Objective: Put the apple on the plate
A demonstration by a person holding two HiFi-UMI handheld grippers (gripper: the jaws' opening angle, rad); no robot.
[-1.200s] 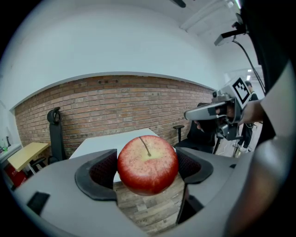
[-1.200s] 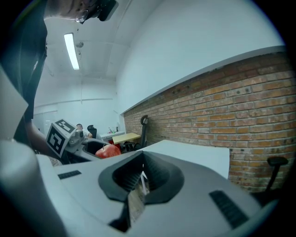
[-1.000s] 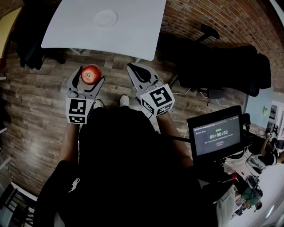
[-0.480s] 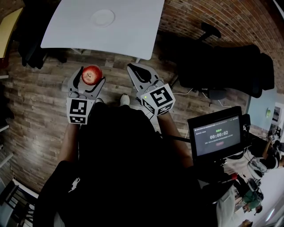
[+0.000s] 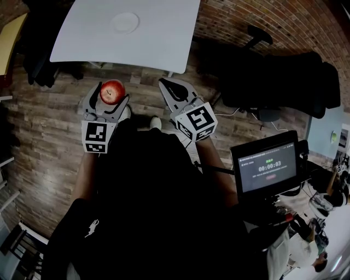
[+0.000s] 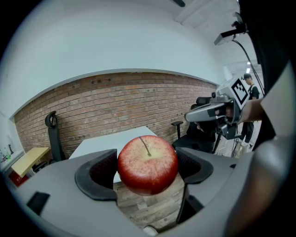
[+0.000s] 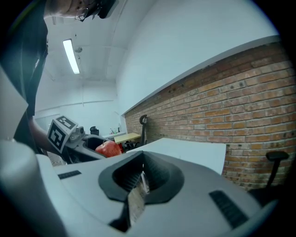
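A red apple [image 5: 112, 91] sits between the jaws of my left gripper [image 5: 111, 94], which is shut on it, held over the wooden floor short of the table. In the left gripper view the apple [image 6: 147, 164] fills the gap between the dark pads, stem up. A small white plate [image 5: 125, 22] lies on the white table [image 5: 164, 38] further ahead. My right gripper [image 5: 174, 89] is beside the left one, jaws closed together with nothing in them; its own view shows the pads [image 7: 138, 178] meeting, and the apple [image 7: 108, 148] at left.
A brick wall [image 5: 246, 16] runs behind the table. Black office chairs [image 5: 273, 82] stand to the right, another dark chair [image 5: 38, 49] at the left. A screen with a timer [image 5: 267, 167] sits at my right side. A yellow table [image 7: 125, 137] stands far off.
Both grippers have stayed almost in place; the view has edged slightly toward the table. The apple remains held in the left gripper.
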